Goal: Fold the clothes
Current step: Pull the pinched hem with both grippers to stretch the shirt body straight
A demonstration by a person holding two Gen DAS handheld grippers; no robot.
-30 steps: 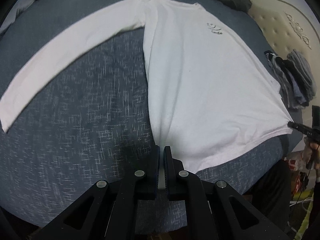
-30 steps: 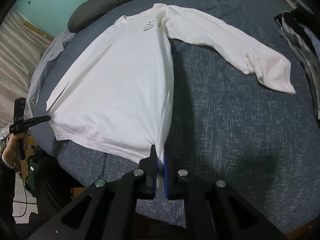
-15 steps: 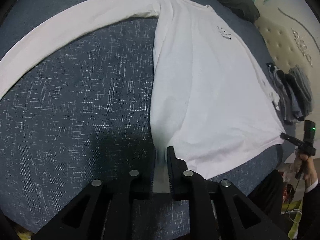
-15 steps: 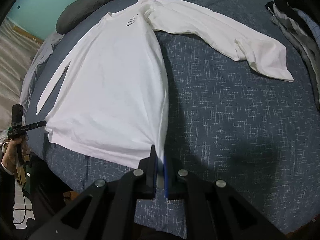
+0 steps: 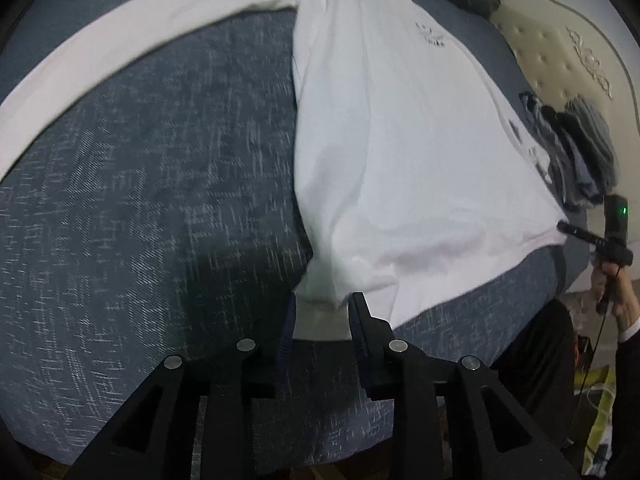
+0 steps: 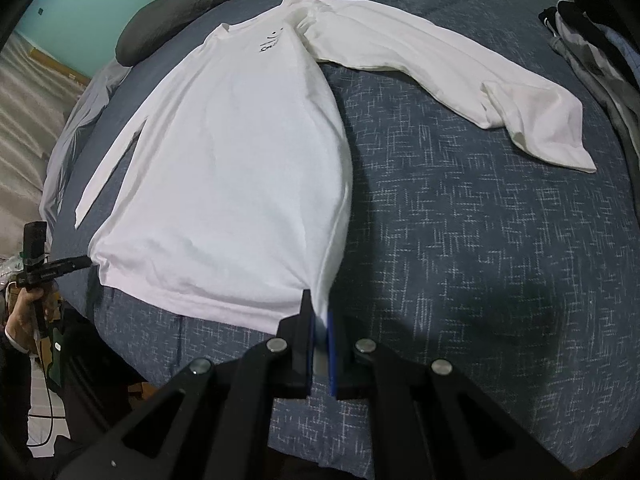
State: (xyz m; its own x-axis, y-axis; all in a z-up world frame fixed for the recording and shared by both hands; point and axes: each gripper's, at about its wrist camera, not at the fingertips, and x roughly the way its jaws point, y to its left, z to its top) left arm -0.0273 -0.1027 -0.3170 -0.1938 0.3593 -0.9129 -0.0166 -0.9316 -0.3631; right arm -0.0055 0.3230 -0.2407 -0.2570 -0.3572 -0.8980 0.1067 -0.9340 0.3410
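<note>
White long-sleeved cotton shirt (image 5: pixel 400 152): left gripper (image 5: pixel 322 320) jaws, clamped a second ago, are opening around the hem corner; right gripper (image 6: pixel 319 320) stays clamped. Spreading looks complete.

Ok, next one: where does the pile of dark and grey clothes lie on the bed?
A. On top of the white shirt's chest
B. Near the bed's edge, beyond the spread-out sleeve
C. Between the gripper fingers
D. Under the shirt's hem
B: the clothes pile sits at the bed's far right edge in the right wrist view, past the white shirt's spread sleeve.
</note>
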